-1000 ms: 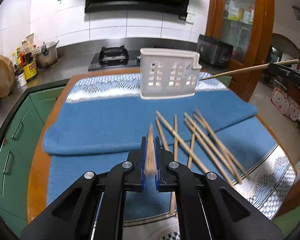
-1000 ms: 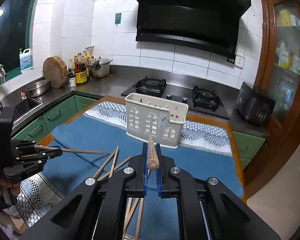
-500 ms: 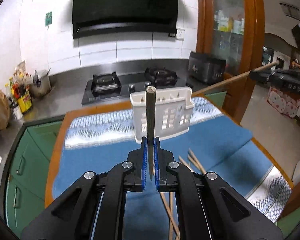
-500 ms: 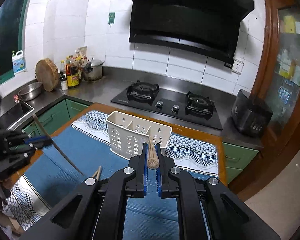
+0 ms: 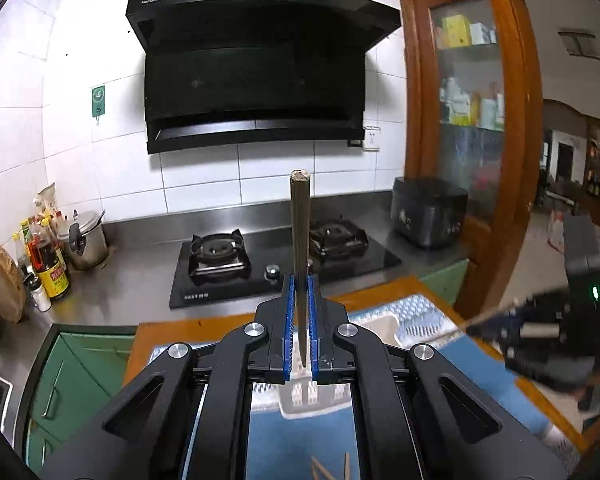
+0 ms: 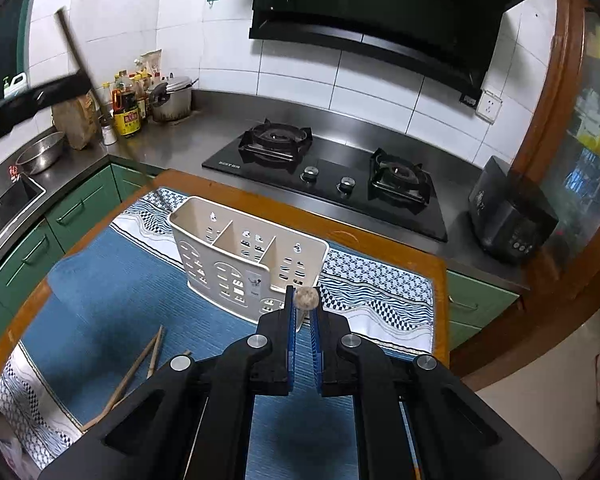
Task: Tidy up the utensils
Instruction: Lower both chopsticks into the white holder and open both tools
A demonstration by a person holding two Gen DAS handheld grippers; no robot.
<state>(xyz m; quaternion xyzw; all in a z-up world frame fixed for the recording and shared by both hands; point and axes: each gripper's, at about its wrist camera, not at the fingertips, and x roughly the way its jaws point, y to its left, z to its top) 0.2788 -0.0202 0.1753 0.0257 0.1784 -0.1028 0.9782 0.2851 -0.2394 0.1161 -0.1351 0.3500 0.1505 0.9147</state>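
Note:
In the left wrist view my left gripper [image 5: 300,285] is shut on a brown chopstick [image 5: 300,220] that stands upright between the blue pads. Below its fingers shows part of the cream utensil holder [image 5: 382,326]. My right gripper [image 5: 500,320] is blurred at the right, with a chopstick sticking out of it. In the right wrist view my right gripper [image 6: 302,308] is shut on a chopstick [image 6: 306,298] seen end-on, just in front of the three-compartment holder [image 6: 236,264]. The left gripper [image 6: 80,82] hangs high at the upper left with its slanted chopstick [image 6: 72,46]. Loose chopsticks [image 6: 140,364] lie on the blue towel [image 6: 112,292].
The wooden table's edge [image 6: 380,240] borders a steel counter with a gas hob [image 6: 328,172], a black appliance [image 6: 512,212], a pot [image 6: 172,98], bottles [image 6: 126,110] and a sink [image 6: 4,200]. A range hood [image 5: 252,80] and a wooden glass cabinet [image 5: 472,120] stand beyond.
My left gripper has risen well above the table with its chopstick, so the hob and hood fill its view. My right gripper has moved closer to the holder.

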